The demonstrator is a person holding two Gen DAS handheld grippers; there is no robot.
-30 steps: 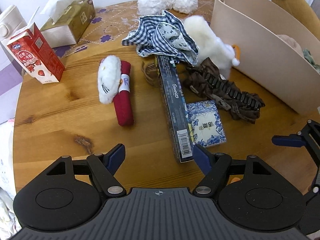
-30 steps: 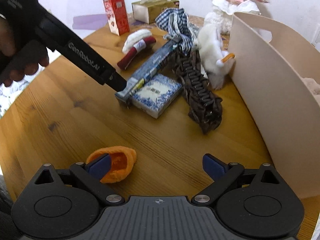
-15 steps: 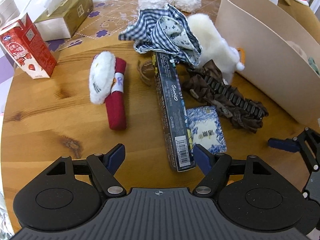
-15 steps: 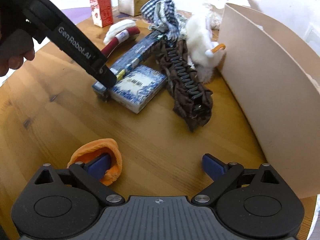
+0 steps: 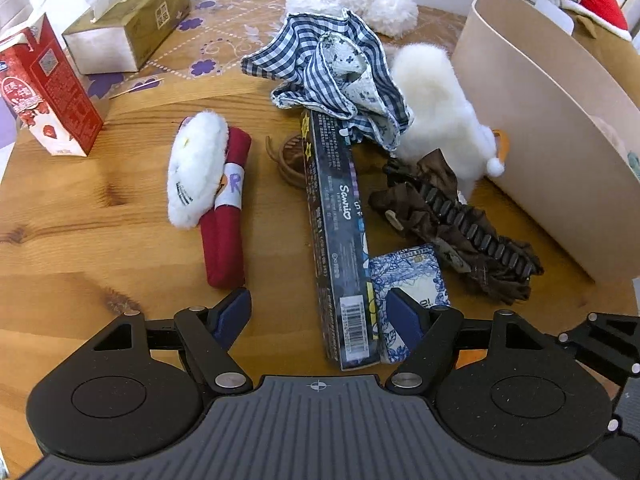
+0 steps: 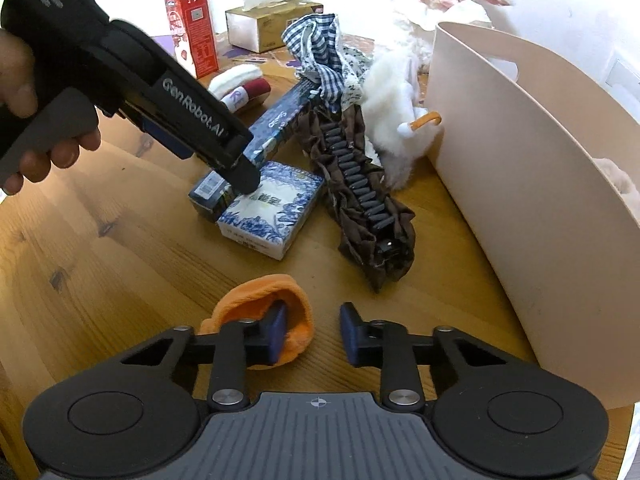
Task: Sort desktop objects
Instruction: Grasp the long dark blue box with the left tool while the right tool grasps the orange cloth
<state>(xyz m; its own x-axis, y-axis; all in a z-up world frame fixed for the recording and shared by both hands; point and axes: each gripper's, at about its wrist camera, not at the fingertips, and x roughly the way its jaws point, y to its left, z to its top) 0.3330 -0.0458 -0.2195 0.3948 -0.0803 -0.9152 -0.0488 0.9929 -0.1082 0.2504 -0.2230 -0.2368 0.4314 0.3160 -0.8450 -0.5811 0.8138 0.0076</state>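
Note:
My left gripper [image 5: 320,316] is open, its jaws astride the near end of a long dark Sanrio box [image 5: 338,240] on the wooden table; its right finger overlaps a blue-and-white tissue pack [image 5: 412,276]. In the right wrist view the left gripper [image 6: 244,172] touches down on the box [image 6: 276,124] and the pack [image 6: 272,208]. My right gripper [image 6: 312,334] is partly closed, its left finger inside an orange fuzzy item [image 6: 264,304], its right finger clear of it. A beige bin [image 6: 528,168] stands at the right.
A brown ruffled hair clip [image 5: 456,224], a white plush [image 5: 440,116], a checked cloth [image 5: 332,68], a white-and-red roll [image 5: 212,188] and a brown hair tie [image 5: 290,156] lie mid-table. A milk carton [image 5: 48,92] and tissue box [image 5: 128,20] stand far left.
My left gripper has moved forward over the box's near end. My right gripper has narrowed, with its left finger now inside the orange item.

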